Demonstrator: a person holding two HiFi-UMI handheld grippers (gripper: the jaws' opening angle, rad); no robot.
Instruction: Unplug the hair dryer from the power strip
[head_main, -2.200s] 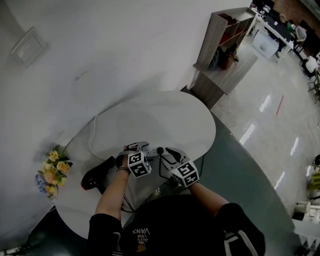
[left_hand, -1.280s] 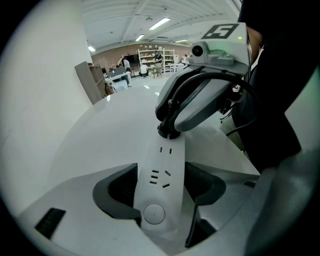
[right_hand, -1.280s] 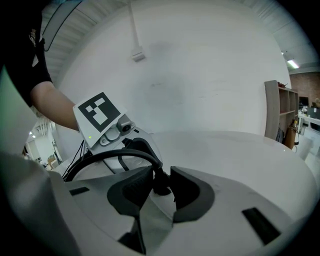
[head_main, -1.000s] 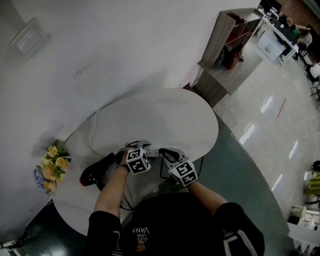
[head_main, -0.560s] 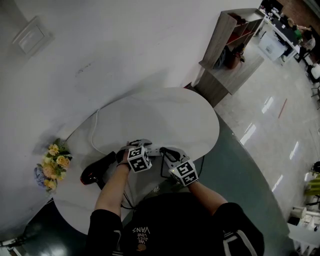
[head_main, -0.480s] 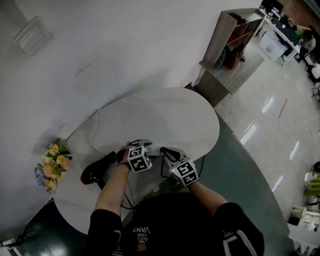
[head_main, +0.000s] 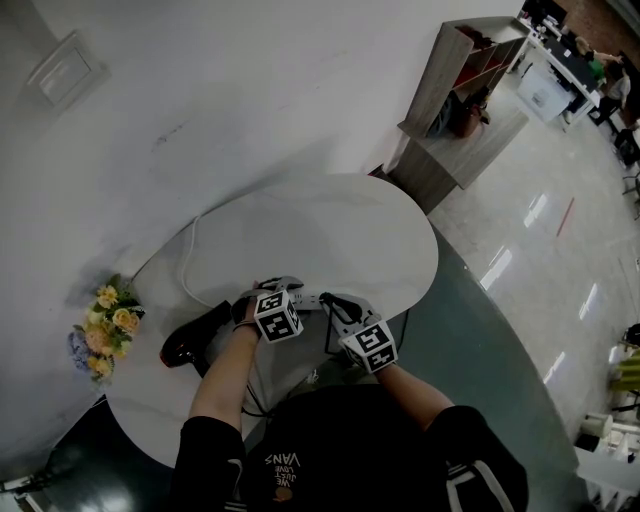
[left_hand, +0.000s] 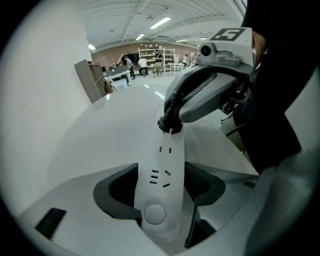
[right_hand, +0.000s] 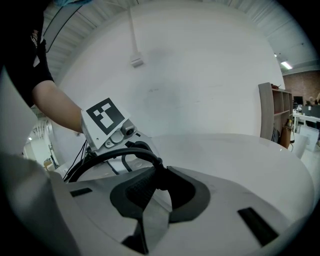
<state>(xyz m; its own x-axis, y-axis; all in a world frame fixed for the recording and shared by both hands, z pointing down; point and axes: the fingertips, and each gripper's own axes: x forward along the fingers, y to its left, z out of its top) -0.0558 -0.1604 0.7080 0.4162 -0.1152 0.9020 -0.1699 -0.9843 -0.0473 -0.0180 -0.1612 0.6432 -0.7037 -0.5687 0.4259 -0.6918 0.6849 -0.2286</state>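
Observation:
A white power strip (head_main: 309, 298) lies on the round white table (head_main: 340, 225). My left gripper (left_hand: 161, 172) is shut on the strip's near end (left_hand: 159, 192), a pad against each long side. A black plug (left_hand: 171, 123) sits in the strip's far end. My right gripper (right_hand: 159, 187) has that plug (right_hand: 159, 179) between its pads, and its jaws are closing on it. The plug's black cable (right_hand: 107, 156) arcs off to the left. The black hair dryer (head_main: 192, 343) lies on the table, left of my left arm.
The strip's white cord (head_main: 185, 265) loops toward the wall. A bunch of yellow flowers (head_main: 103, 338) stands at the table's left edge. A wooden shelf unit (head_main: 450, 90) stands beyond the table on the right, with shiny floor (head_main: 540, 250) past it.
Both grippers stay where they were at the power strip. Only the head view has shifted slightly.

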